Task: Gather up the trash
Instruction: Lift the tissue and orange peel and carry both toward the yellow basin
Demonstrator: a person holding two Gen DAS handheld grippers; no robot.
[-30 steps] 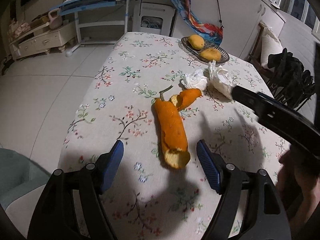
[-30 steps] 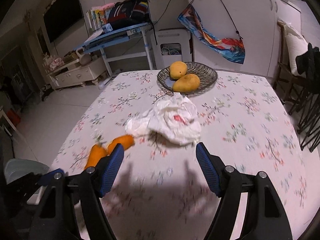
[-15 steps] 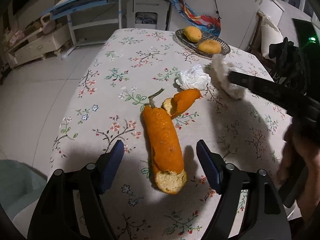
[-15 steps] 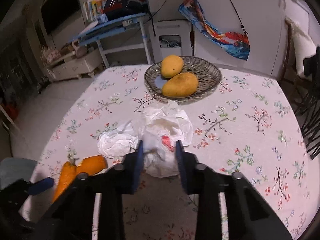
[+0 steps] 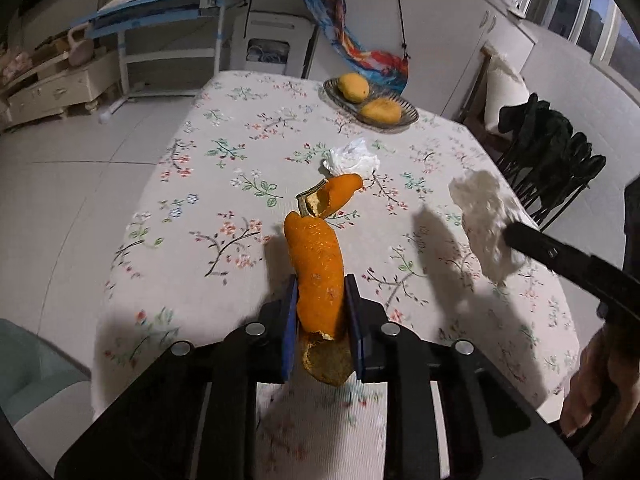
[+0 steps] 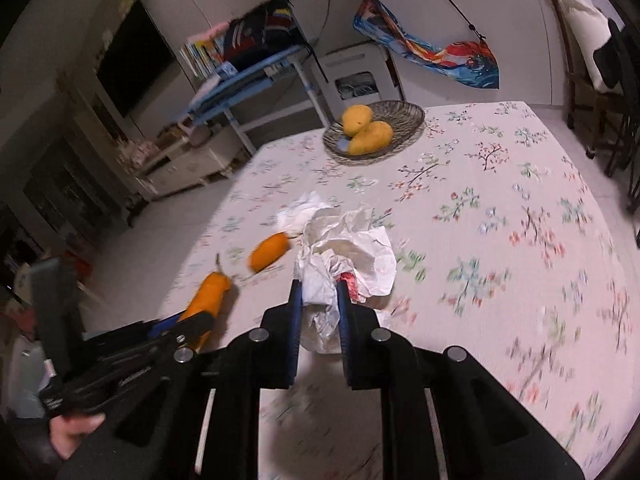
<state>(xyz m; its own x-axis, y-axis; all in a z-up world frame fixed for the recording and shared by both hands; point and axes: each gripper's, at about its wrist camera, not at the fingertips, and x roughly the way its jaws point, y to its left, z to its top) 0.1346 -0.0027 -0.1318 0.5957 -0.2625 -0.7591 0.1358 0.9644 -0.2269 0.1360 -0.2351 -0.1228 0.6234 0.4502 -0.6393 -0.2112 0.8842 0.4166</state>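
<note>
My left gripper (image 5: 320, 292) is shut on a long orange peel (image 5: 318, 264) near the table's front edge; the peel also shows in the right wrist view (image 6: 208, 296). My right gripper (image 6: 318, 292) is shut on a crumpled white paper wad (image 6: 344, 252), lifted above the table; it shows in the left wrist view (image 5: 486, 224) too. A smaller orange peel piece (image 5: 338, 194) and a second white tissue (image 5: 352, 158) lie on the floral tablecloth (image 5: 224, 184) beyond the long peel.
A woven basket (image 5: 406, 104) with two mangoes stands at the table's far side. A chair with dark clothes (image 5: 548, 160) is to the right. A blue desk (image 5: 160, 4) and a cream cabinet (image 5: 52, 84) stand across the floor. A teal bin (image 5: 24, 356) sits low left.
My left gripper moved forward and shut on the long orange peel. My right gripper, shut on the paper wad, lifted it and carried it away from the other tissue.
</note>
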